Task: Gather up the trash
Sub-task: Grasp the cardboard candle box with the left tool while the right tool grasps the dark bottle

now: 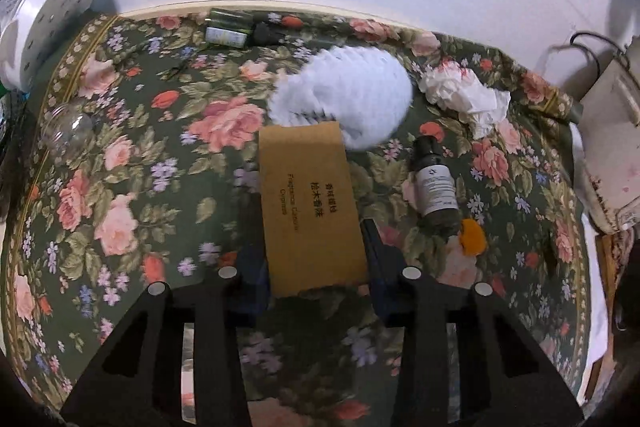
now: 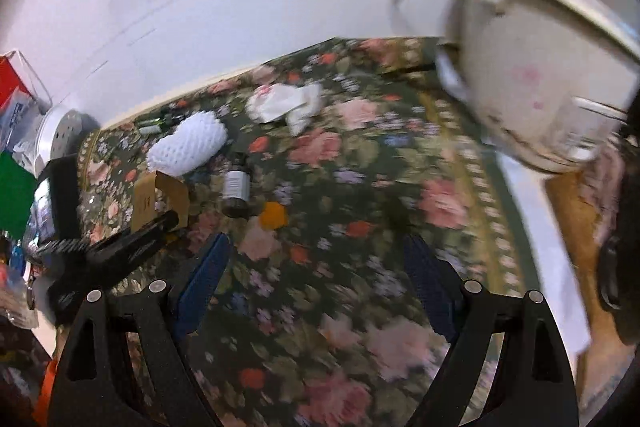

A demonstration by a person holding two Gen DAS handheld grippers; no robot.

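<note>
**Left jaws around the kraft box**

Your left gripper (image 1: 314, 279) has its jaws pressed on the sides of a brown cardboard box (image 1: 310, 207) printed "Fragrance Capsule Cypress" under blurred Chinese characters. Your right gripper (image 2: 316, 279) hangs with jaws spread and empty over the floral cloth (image 2: 360, 187) on the counter. Just beyond the box lie a white foam net (image 1: 344, 95) and a dark labelled bottle (image 1: 436, 187), its print unreadable. A crumpled tissue (image 1: 464, 93) lies near the far edge.

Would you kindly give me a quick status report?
Left gripper fingers closed on brown box. Right gripper open, empty. Foam net touching the box's far end.
</note>
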